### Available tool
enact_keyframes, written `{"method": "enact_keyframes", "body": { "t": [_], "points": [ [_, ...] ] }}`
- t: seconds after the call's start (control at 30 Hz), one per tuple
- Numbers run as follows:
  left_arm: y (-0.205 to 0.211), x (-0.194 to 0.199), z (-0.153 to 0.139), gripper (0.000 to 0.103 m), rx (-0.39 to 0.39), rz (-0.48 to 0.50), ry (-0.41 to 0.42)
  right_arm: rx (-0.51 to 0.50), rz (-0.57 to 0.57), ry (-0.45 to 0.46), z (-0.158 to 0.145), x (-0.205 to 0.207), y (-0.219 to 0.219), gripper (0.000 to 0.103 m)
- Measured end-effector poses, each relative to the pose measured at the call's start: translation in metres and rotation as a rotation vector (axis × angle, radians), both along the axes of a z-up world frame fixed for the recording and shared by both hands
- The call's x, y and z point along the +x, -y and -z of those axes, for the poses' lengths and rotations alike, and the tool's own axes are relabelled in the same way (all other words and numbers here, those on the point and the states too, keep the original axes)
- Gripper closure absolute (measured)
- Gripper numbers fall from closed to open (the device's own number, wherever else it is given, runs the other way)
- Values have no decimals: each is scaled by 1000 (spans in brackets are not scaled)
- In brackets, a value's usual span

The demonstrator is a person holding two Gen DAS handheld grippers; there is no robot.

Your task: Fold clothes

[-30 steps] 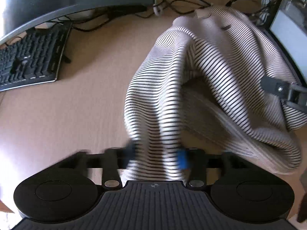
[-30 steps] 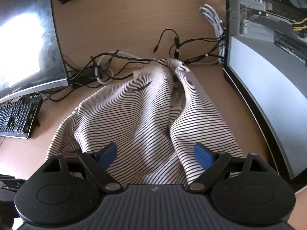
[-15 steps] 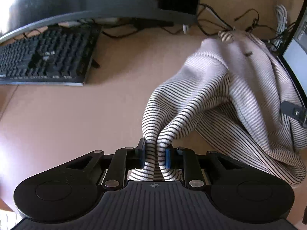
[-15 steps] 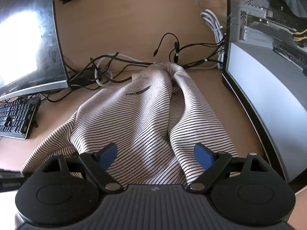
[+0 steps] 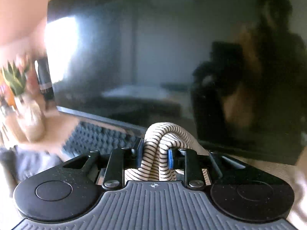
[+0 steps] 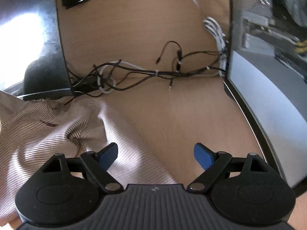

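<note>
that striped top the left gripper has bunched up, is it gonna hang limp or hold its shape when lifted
Probably limp: the striped top loops over the left gripper in soft rolls. On the desk the rest sags into loose folds, so it will likely trail. It looks light, thin knit; a pinch probably holds it.

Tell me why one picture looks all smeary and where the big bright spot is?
Left wrist view: the plant and keyboard smear with motion blur, though the left claw pinching the striped shirt looks sharp. Right wrist view: white glare washes out the monitor; the cables stay crisp.
</note>
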State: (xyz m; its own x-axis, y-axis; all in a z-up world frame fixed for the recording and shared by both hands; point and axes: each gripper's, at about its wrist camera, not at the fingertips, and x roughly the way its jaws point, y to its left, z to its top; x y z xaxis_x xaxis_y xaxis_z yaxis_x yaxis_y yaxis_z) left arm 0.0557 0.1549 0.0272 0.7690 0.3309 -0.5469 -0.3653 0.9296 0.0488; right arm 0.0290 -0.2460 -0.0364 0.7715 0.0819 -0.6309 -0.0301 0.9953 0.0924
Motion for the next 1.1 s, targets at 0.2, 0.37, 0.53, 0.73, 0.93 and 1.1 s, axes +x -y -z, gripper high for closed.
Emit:
{"method": "enact_keyframes", "body": {
  "t": [0.2,0.37,0.53,0.73,0.93,1.1],
  "points": [
    [-22,-33,28,67,-192,-63,-44,-77,-149,12,5,39,-38,50],
    [-59,-63,30,41,-427,-211,59,-124,-201,13,25,84,-69,43],
    [-64,-54,44,15,-683,-92,27,-88,-286,1,45,112,-86,27],
    [-35,18,74,26,-549,-103,-77,-119,-358,16,62,129,-102,27],
    [-26,31,76,76,-391,-166,-67,-80,-427,35,66,126,-95,64],
    [-2,11,70,90,-263,-72,-32,-91,-353,57,61,97,-91,92]
  ]
}}
